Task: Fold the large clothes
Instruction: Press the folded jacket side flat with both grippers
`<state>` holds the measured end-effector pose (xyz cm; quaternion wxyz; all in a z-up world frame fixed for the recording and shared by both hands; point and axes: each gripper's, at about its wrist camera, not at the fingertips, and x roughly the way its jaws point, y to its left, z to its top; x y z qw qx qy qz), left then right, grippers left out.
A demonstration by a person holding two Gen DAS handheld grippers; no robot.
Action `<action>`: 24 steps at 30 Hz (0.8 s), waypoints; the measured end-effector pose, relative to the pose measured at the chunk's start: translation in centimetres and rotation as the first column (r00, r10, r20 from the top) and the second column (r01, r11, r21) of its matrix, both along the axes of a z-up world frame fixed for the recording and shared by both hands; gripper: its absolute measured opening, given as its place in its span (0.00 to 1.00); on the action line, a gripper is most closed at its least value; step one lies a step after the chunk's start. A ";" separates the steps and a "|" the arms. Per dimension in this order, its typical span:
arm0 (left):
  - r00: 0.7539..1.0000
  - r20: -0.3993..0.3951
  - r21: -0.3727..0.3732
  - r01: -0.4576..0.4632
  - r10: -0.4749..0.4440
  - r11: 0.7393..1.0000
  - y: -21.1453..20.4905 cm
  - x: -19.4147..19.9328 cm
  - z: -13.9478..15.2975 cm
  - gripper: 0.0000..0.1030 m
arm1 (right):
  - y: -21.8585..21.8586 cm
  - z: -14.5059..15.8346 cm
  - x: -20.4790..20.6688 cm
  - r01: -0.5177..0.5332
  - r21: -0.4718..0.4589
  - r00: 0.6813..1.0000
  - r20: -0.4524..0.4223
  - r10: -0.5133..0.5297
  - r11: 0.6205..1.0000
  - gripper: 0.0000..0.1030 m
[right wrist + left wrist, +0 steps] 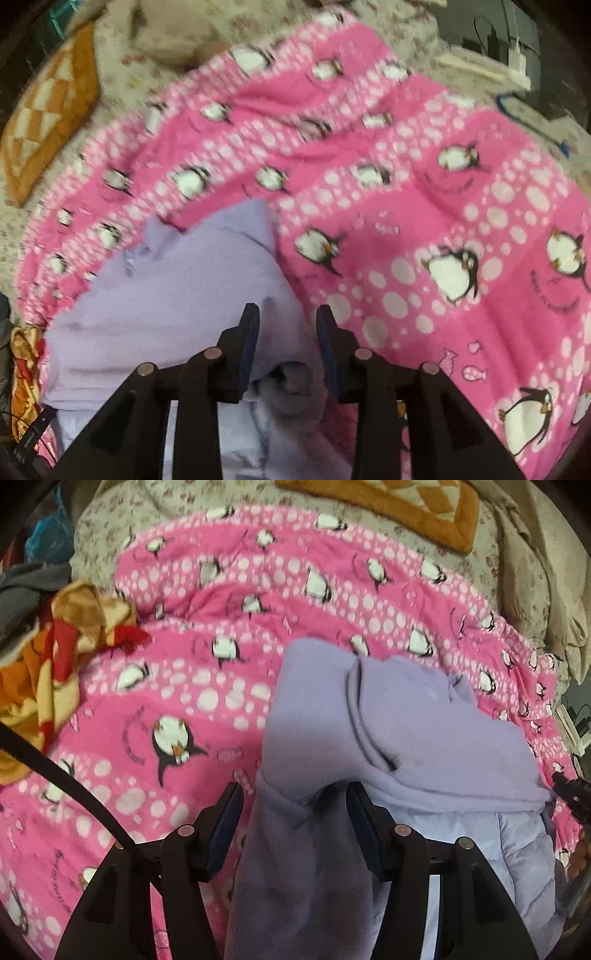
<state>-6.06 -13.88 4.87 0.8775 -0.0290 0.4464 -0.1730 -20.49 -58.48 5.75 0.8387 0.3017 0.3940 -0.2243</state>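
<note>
Both grippers are pointing steeply down at the bed. The left gripper (295, 794) is keeping its fingers (225, 812) spread, lilac garment (424, 731) draped between them, unpinched. The right gripper (288, 317) (view blurred) is holding fingers apart over the garment's 5 o'clock corner; the garment is lying on the pink penguin blanket (221, 590).

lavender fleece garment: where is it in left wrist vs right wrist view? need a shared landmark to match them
Left wrist: lavender fleece garment lies centre to lower right, a fold hanging between the jaws.
Right wrist: it fills the lower left, running down between the jaws.
Shared landmark: the orange checked cushion, top centre-right in the left wrist view, upper left in the right wrist view.
</note>
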 end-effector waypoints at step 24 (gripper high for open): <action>0.996 -0.059 0.013 0.066 -0.066 0.998 -6.0 4.6 -0.5 0.28 | 4.3 -1.5 4.2 -0.243 -0.068 0.968 -0.083 0.237 0.968 0.48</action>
